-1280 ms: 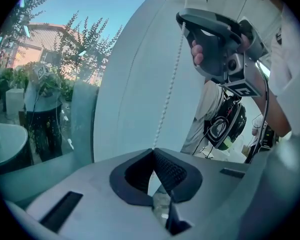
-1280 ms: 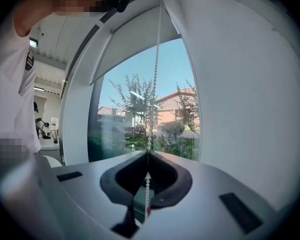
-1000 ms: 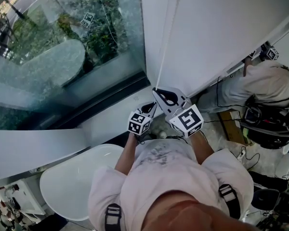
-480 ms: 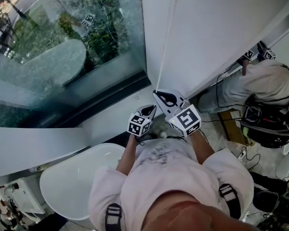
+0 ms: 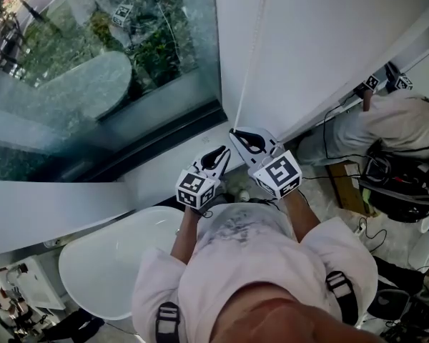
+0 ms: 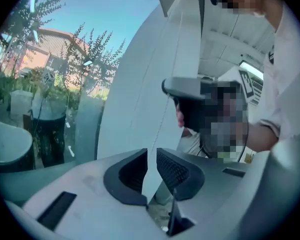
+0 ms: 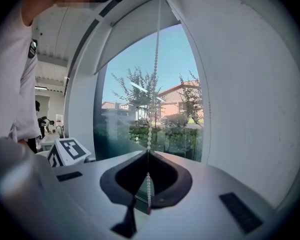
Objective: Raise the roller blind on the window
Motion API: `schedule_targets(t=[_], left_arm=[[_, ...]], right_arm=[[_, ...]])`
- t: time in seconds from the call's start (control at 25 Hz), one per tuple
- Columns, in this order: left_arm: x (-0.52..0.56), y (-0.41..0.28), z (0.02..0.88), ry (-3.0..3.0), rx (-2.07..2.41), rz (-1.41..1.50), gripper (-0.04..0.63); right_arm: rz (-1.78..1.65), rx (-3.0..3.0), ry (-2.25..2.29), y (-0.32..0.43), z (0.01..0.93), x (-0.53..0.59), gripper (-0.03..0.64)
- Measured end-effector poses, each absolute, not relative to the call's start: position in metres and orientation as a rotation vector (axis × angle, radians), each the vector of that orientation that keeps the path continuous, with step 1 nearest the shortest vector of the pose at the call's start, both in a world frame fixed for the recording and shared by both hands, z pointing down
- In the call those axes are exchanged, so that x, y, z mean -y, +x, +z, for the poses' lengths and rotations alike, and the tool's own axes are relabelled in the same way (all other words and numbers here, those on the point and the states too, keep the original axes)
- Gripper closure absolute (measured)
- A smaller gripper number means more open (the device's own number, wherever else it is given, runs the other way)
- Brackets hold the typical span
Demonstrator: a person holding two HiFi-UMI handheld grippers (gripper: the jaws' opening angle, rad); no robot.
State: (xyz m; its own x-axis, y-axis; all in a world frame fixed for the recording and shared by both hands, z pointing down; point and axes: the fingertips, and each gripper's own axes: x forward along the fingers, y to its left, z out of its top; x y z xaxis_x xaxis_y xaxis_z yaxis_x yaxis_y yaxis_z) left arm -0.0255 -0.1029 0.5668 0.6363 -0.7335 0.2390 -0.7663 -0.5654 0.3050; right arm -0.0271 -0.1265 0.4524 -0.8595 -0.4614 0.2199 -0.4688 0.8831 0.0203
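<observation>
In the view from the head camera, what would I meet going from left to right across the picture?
Window glass → left claw, open → right claw, shut on the bead cord → another person in white at the far right.

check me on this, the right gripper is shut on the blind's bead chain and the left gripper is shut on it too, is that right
Not quite. The left gripper is not shut on it: the left gripper view shows its jaws standing apart, clamping nothing. The right gripper is shut on the bead chain, as you said.
</observation>
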Motion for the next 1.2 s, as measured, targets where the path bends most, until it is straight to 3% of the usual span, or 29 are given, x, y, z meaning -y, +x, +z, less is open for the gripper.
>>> schedule_targets(t=[0.72, 1.2], left_arm=[[0.128, -0.034, 0.327, 2.838, 1.238, -0.146, 0.511], [0.152, -0.015, 0.253, 2.990, 1.151, -0.236, 0.512]], right_arm=[[0.042, 2.844, 0.696, -0.028, 0.457, 0.126, 0.555], [0.035, 2.844, 0.700, -0.030, 0.457, 0.126, 0.555]])
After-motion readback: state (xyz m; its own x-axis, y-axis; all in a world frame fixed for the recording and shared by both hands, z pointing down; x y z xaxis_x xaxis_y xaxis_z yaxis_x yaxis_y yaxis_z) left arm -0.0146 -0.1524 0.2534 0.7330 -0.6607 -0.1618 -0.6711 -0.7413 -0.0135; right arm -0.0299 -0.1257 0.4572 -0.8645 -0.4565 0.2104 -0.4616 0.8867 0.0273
